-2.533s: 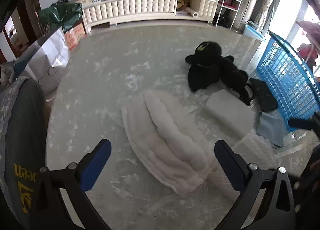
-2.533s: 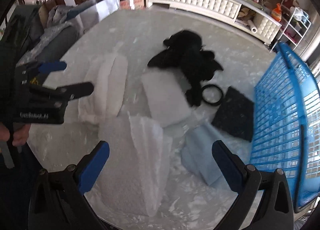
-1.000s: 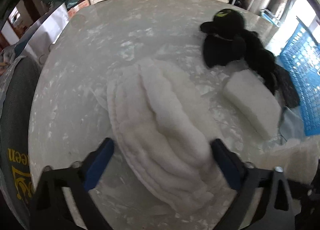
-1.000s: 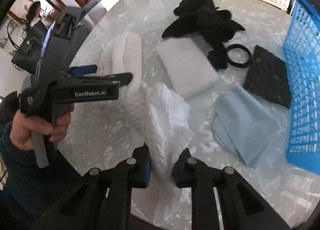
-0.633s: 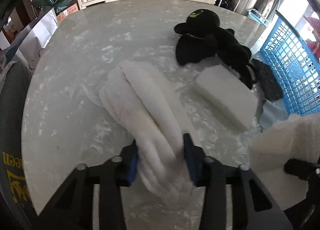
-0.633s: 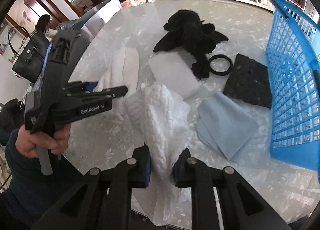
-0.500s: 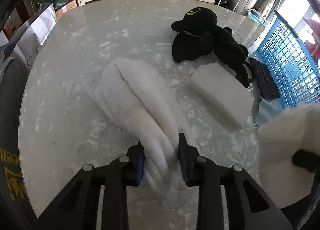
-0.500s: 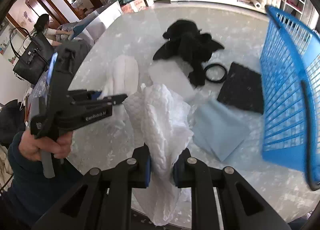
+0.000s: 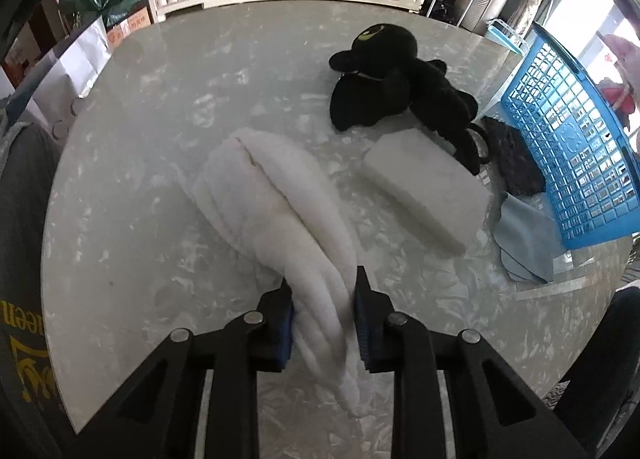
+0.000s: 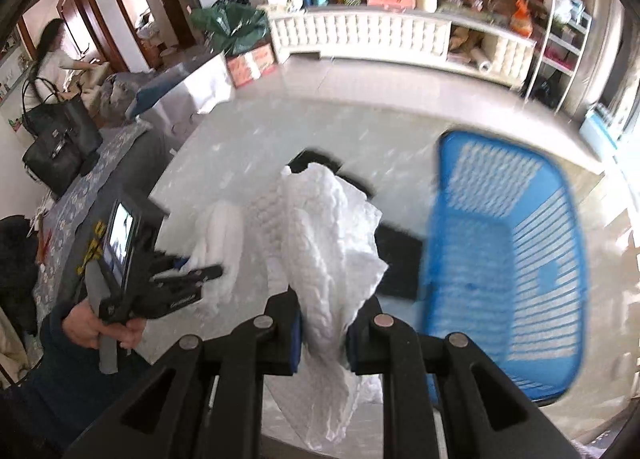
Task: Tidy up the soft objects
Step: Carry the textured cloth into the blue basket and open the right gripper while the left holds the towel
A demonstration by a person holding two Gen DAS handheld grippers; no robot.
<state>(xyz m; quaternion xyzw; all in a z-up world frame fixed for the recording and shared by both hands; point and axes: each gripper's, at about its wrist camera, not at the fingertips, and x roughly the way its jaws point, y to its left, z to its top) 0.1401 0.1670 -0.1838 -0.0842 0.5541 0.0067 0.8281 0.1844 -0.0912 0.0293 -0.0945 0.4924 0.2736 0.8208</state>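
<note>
The left tongs (image 9: 323,309) have just clamped onto the near end of the folded white towel (image 9: 280,199), which lies on the marble bench (image 9: 160,139). The right tongs (image 10: 323,329) grip a white quilted cloth (image 10: 328,243), lifted beside the blue basket (image 10: 500,259).

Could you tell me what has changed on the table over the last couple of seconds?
The left tongs have just been closing and now pinch the fluffy white towel. The right tongs took hold of the quilted white cloth and lifted it toward the blue basket. The black plush toy, white sponge and blue cloth stayed put.
</note>
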